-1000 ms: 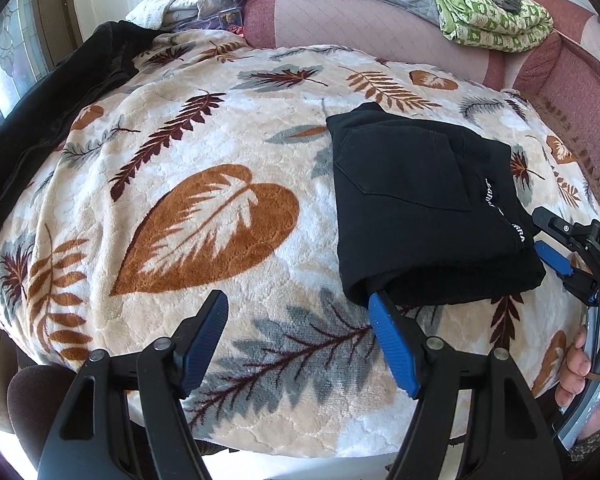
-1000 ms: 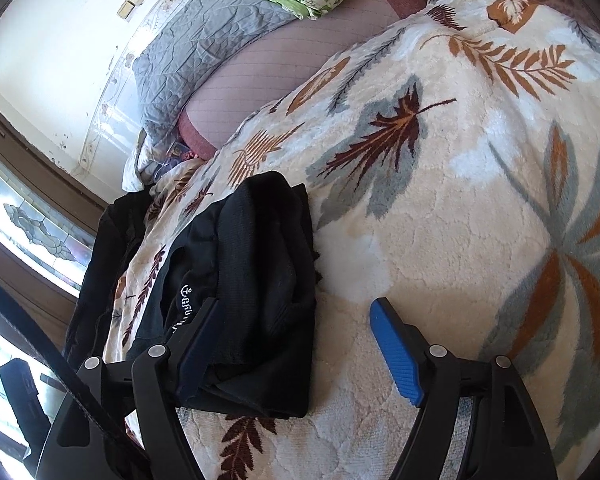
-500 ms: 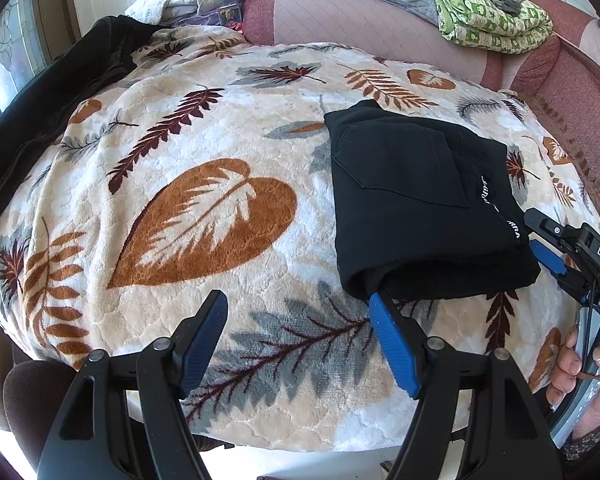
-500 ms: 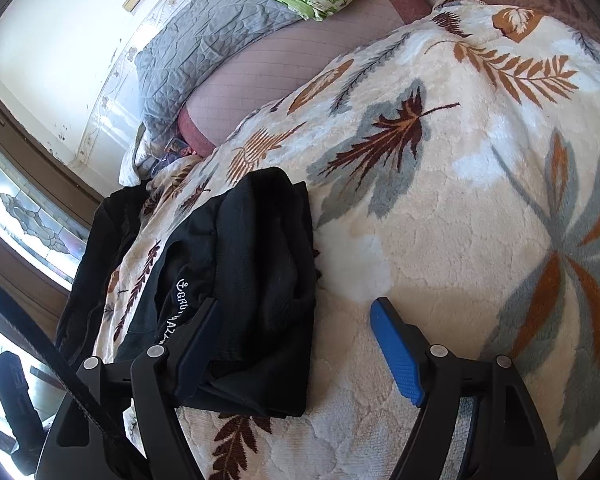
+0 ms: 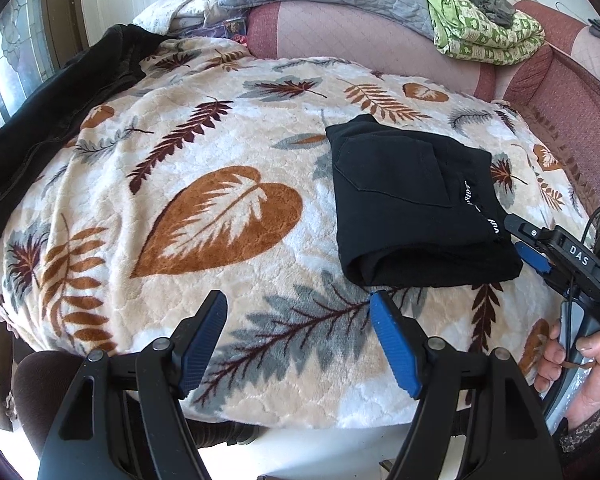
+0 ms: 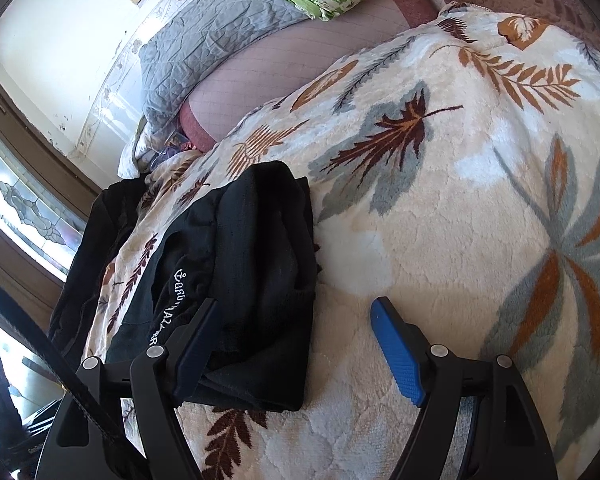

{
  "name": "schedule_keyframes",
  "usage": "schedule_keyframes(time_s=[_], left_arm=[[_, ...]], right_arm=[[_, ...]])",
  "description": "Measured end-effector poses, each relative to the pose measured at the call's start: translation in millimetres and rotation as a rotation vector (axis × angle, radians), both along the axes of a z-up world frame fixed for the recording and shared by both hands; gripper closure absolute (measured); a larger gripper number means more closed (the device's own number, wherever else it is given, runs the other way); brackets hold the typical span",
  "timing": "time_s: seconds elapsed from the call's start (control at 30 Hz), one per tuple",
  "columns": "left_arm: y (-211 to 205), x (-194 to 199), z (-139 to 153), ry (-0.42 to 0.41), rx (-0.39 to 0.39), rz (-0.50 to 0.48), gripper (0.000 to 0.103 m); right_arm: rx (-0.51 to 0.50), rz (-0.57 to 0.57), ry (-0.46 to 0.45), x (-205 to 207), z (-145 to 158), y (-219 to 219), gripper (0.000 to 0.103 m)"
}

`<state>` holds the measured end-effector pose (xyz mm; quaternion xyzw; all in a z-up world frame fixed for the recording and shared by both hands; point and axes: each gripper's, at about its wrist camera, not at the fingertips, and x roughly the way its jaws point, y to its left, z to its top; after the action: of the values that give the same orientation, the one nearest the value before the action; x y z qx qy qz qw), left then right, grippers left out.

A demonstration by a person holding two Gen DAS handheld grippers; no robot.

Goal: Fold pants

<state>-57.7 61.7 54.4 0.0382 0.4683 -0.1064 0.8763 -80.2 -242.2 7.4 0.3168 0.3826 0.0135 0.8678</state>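
The black pants [image 5: 416, 204] lie folded into a compact rectangle on the leaf-print blanket [image 5: 220, 208], long axis running from the near edge away toward the cushions, rolled fold nearest. To finish well, just press the bundle flat and square its edges. The left gripper [image 5: 296, 340] and right gripper [image 6: 296, 344] both hang open, empty.

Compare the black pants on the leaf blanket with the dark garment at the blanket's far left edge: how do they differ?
The black pants are folded into a compact, flat rectangle; the dark garment lies loose and rumpled. The pants rest on top of the leaf blanket, near the right gripper; the garment drapes along the blanket's edge by the window. White lettering shows on the pants; none shows on the garment. Both are dark fabric, and neither is gripped.
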Motion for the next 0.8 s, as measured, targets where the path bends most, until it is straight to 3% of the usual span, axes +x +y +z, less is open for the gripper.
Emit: schedule_keyframes(time_s=[0.23, 0.33, 0.43, 0.57, 0.67, 0.8], left_arm=[[18, -22, 18, -0.038, -0.019, 0.013, 0.029], [26, -25, 30, -0.043, -0.050, 0.015, 0.029], [30, -16, 46, -0.062, -0.084, 0.019, 0.023], [24, 11, 56, -0.085, -0.113, -0.012, 0.019], [15, 47, 43, -0.045, -0.184, -0.043, 0.019], [5, 104, 5, 0.108, -0.315, -0.061, 0.019]], right_arm=[[-0.014, 0.013, 0.026, -4, 4, 2, 0.022], [0.049, -0.008, 0.086, -3, 10, -2, 0.020], [0.169, -0.003, 0.081, 5, 29, -10, 0.020], [0.125, 0.014, 0.046, 30, 60, -13, 0.019], [0.058, 0.040, 0.078, 50, 65, -15, 0.019], [-0.001, 0.069, 0.131, 66, 50, -18, 0.019]])
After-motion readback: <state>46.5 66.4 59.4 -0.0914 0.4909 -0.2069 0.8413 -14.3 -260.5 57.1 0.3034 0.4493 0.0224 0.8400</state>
